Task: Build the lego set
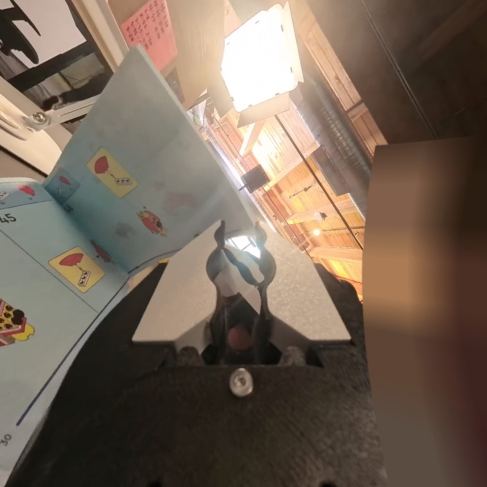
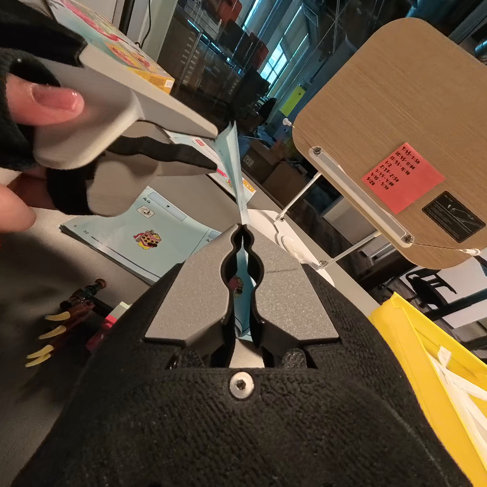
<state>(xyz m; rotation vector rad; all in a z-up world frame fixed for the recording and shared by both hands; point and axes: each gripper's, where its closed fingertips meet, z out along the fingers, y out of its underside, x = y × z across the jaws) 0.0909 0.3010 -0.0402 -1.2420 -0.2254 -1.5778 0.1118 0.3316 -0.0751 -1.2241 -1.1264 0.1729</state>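
Right wrist view: right tongs [image 2: 242, 227] are pinching a single pale-blue page [image 2: 233, 158] of the open instruction booklet [image 2: 126, 237], pads pressing on its lower edge, sheet standing upright toward 12 o'clock. Left tongs [image 2: 216, 151] are sitting parted at 10 o'clock, tips straddling the page's top corner, not visibly pressing. Booklet is lying flat on the desk [image 2: 189, 195]. My read: keeping the pinch light and swinging the sheet about the spine is avoiding a tear or crease.

Booklet [image 2: 158, 237] glossy light-blue paper; panel [image 2: 395, 110] matt wood-grain; bin [image 2: 434, 369] smooth yellow plastic; right gripper [image 2: 242, 229] rough grainy black plastic, grey matt fingers [image 2: 200, 290].
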